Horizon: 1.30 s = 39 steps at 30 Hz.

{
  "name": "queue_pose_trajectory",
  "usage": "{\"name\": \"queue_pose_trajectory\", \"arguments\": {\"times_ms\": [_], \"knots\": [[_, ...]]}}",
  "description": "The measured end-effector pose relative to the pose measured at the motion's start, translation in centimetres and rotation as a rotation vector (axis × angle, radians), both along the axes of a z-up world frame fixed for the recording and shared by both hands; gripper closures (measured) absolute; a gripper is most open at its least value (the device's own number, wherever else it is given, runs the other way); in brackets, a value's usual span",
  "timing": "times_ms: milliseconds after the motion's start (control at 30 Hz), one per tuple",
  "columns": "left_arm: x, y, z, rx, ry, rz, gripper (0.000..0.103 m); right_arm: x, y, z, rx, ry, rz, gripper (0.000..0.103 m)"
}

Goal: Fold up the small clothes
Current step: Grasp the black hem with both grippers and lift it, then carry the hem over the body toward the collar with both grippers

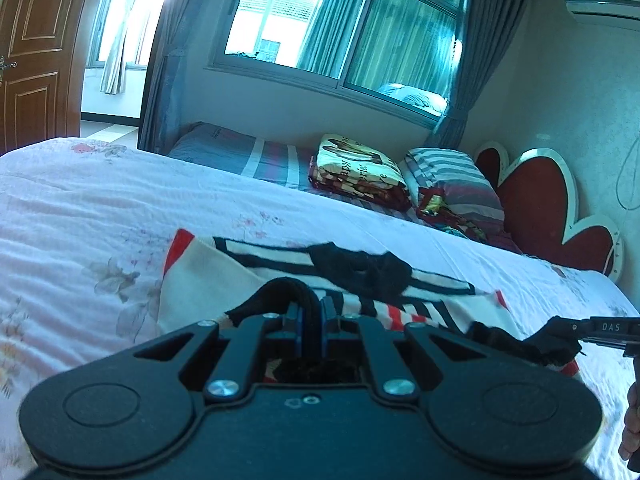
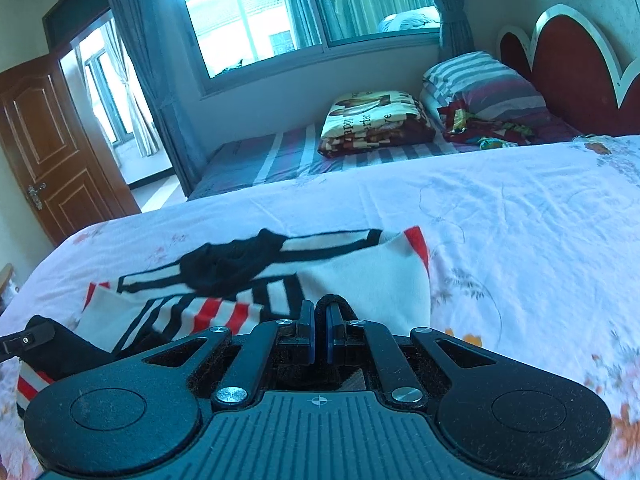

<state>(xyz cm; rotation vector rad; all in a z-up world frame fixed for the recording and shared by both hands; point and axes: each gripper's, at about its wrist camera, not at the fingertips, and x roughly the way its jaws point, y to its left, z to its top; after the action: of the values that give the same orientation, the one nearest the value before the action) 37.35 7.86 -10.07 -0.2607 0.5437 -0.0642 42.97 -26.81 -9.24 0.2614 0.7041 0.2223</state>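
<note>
A small white garment [image 1: 208, 280] with black and red stripes lies on the floral bed cover [image 1: 80, 208]. My left gripper [image 1: 313, 304] is shut on its black hem edge, lifted near the camera. In the right wrist view the same garment [image 2: 360, 276] spreads ahead, and my right gripper [image 2: 319, 312] is shut on another part of the black hem. Each gripper shows at the side of the other's view: the right gripper [image 1: 592, 330] at the right edge, the left gripper [image 2: 28, 338] at the left edge. Both hold the near hem stretched between them.
Behind the floral cover lies a striped mattress [image 2: 272, 160] with a folded printed blanket [image 2: 376, 120], a striped pillow [image 2: 480, 80] and a red heart-shaped headboard [image 2: 568, 64]. A window with curtains [image 1: 344, 32] fills the far wall; a wooden door [image 2: 52, 152] stands open at the left.
</note>
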Motion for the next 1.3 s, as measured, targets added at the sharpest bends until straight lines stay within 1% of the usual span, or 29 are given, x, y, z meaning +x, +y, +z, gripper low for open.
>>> {"name": "queue_pose_trajectory", "arguments": {"times_ms": [133, 367, 533, 633, 700, 733, 800, 833, 900, 967, 1000, 1033, 1067, 1100, 1133, 1200, 1233, 1267, 1300], "knots": [[3.2, 0.9, -0.8, -0.033, 0.03, 0.05, 0.096, 3.4, -0.5, -0.8, 0.036, 0.028, -0.016, 0.099], [7.0, 1.6, -1.9, -0.047, 0.059, 0.103, 0.096, 7.9, 0.5, -1.8, 0.029, 0.04, -0.014, 0.099], [9.5, 2.0, -2.8, -0.053, 0.105, 0.127, 0.096, 10.7, 0.6, -3.6, 0.042, 0.096, -0.028, 0.099], [10.8, 1.9, -3.5, -0.043, 0.164, 0.121, 0.096, 12.2, 0.3, -4.8, 0.072, 0.148, -0.035, 0.098], [11.4, 2.1, -3.9, -0.045, 0.186, 0.127, 0.093, 12.9, -0.3, -5.4, 0.104, 0.164, -0.062, 0.098], [11.7, 2.4, -3.9, -0.047, 0.185, 0.141, 0.089, 13.3, -0.6, -5.5, 0.12, 0.172, -0.068, 0.098], [12.2, 2.7, -4.0, -0.056, 0.191, 0.149, 0.087, 13.8, -1.1, -5.4, 0.12, 0.171, -0.091, 0.098], [12.4, 2.7, -4.0, -0.047, 0.193, 0.154, 0.083, 14.1, -1.2, -5.3, 0.108, 0.167, -0.095, 0.098], [12.6, 2.9, -3.7, -0.018, 0.182, 0.169, 0.069, 14.7, -1.6, -5.0, 0.094, 0.168, -0.098, 0.098], [12.6, 3.2, -3.2, -0.004, 0.177, 0.2, 0.021, 14.9, -1.9, -4.8, 0.078, 0.159, -0.095, 0.097], [12.5, 3.2, -2.8, 0.019, 0.163, 0.224, 0.015, 14.9, -2.1, -4.6, 0.064, 0.148, -0.094, 0.086], [12.3, 3.3, -2.5, 0.038, 0.147, 0.222, 0.014, 14.8, -2.3, -4.5, 0.056, 0.138, -0.094, 0.051], [12.2, 3.3, -2.4, 0.05, 0.145, 0.203, 0.014, 14.5, -2.5, -4.4, 0.054, 0.124, -0.09, 0.027], [12.2, 3.4, -2.3, 0.062, 0.158, 0.177, 0.014, 14.3, -2.6, -4.3, 0.056, 0.106, -0.075, 0.011], [12.2, 3.4, -2.4, 0.073, 0.17, 0.16, 0.014, 14.2, -2.6, -4.3, 0.051, 0.105, -0.051, 0.011], [12.0, 3.4, -2.7, 0.098, 0.186, 0.121, 0.014, 14.2, -1.9, -4.7, 0.009, 0.123, -0.009, 0.011], [12.0, 3.3, -3.0, 0.112, 0.195, 0.101, 0.016, 14.1, -1.4, -5.1, -0.012, 0.129, 0.012, 0.011], [12.0, 3.1, -3.4, 0.124, 0.21, 0.082, 0.022, 14.1, -1.0, -5.4, -0.035, 0.138, 0.029, 0.011], [12.0, 3.0, -3.8, 0.127, 0.227, 0.065, 0.025, 14.0, -0.6, -5.9, -0.057, 0.144, 0.046, 0.012]]}}
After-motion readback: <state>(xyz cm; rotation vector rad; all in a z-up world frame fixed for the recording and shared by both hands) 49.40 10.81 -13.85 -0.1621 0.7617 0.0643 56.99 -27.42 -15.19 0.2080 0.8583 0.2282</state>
